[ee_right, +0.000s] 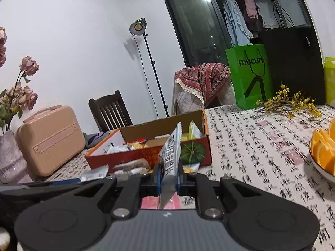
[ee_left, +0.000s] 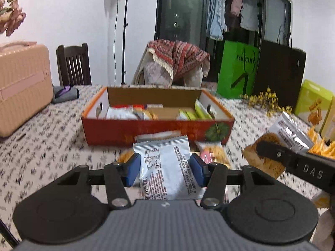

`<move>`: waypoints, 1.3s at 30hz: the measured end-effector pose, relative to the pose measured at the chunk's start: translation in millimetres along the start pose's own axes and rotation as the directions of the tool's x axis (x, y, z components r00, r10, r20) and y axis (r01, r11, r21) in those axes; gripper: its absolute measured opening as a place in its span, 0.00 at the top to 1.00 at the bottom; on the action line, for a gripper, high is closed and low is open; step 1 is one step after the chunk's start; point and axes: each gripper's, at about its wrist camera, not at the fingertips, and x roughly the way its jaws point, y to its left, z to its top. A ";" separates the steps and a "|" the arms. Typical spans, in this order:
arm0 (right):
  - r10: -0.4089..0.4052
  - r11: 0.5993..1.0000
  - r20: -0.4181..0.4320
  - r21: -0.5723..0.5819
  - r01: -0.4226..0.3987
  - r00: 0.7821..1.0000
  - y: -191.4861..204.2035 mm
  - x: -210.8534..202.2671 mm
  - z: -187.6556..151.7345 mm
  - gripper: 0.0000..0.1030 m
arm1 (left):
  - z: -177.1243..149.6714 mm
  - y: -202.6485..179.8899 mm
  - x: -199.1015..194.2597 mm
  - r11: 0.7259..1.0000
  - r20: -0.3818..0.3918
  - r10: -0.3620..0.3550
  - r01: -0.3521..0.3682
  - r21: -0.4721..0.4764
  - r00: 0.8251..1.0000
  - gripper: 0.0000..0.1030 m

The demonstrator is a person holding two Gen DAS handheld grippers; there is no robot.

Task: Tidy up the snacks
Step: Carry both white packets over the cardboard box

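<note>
Now left gripper (ee_left: 165,168) clamping silver packet (ee_left: 167,167) flat, right gripper (ee_right: 169,177) pinching white packet (ee_right: 170,152) edgewise, box (ee_left: 157,131) ahead

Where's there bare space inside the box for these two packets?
Free: the cardboard floor mid-box, between the white packets on the left and the green packets on the right. Crowded: the tablecloth in front of the orange box, strewn with loose snacks.

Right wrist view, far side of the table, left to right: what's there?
Pink case → dark wooden chair → red snack box → green shopping bag → yellow flower sprigs → plate of orange slices.
</note>
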 end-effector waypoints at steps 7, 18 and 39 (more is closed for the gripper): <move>-0.020 1.000 0.027 -0.013 0.020 0.999 4.2 26.6 27.4 0.88 | 35.9 7.9 20.9 1.000 0.049 -0.008 0.008 -0.014 0.999 0.48; -0.026 1.000 0.042 0.007 0.025 0.999 6.3 86.5 72.4 0.87 | 82.4 23.2 68.6 0.999 0.078 -0.007 0.010 -0.039 0.997 0.48; -0.055 0.998 -0.020 -0.025 0.055 0.998 11.7 213.2 83.8 0.88 | 105.3 71.7 173.1 0.988 0.054 0.111 -0.105 -0.117 0.992 0.48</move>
